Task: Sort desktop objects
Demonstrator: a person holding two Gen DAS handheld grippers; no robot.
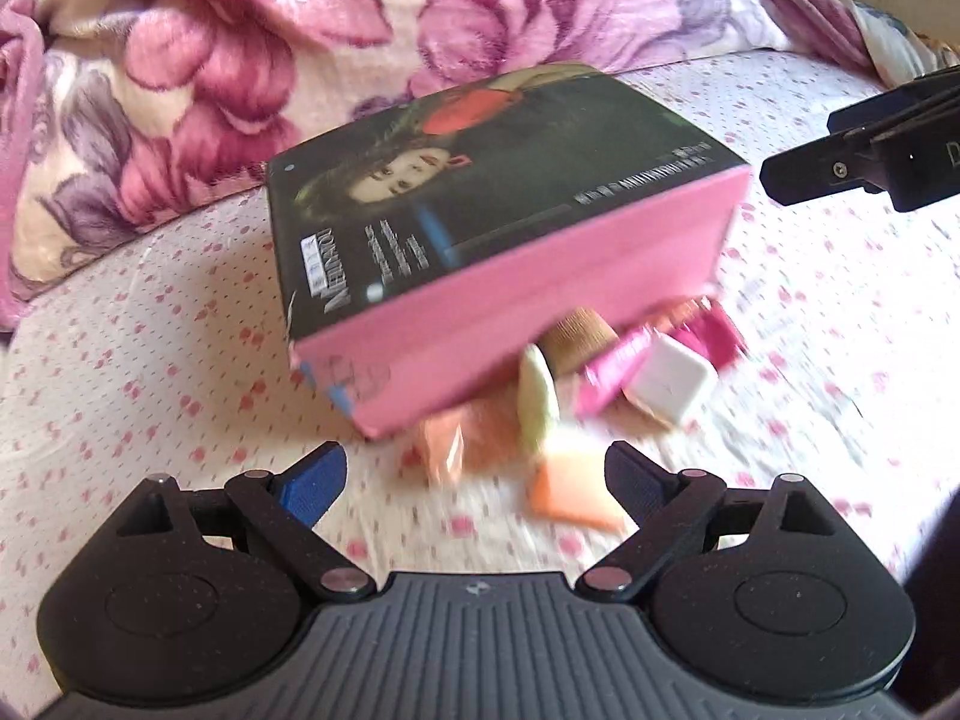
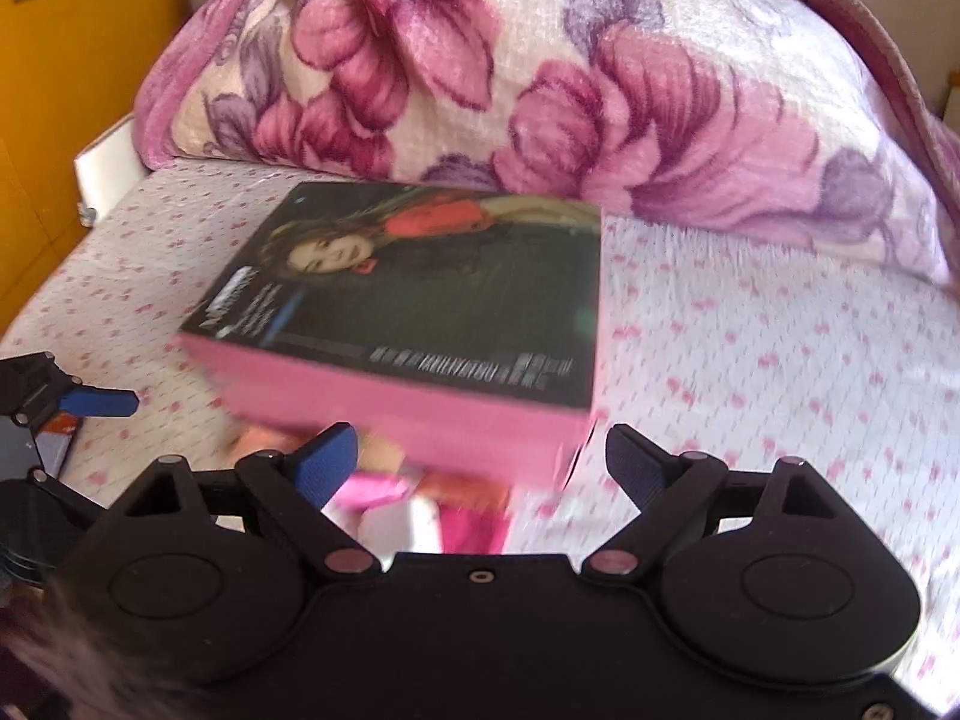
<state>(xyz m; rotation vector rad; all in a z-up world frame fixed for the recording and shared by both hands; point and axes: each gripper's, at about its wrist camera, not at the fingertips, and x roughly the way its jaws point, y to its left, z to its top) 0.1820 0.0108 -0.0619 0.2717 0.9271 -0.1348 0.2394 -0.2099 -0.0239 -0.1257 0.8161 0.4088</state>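
Observation:
A thick box with pink sides and a dark lid showing a woman's face lies on the dotted bedsheet; it also shows in the right wrist view. Small items lie in front of it: orange packets, a green-white piece, pink packets, a white cube and a tan roll. My left gripper is open just short of them. My right gripper is open at the box's near edge, above the blurred pink packets. The right gripper also shows in the left wrist view.
A folded pink flowered blanket lies behind the box, also in the right wrist view. A yellow wall stands at the left. The other gripper shows at the left edge. Dotted sheet stretches to the right.

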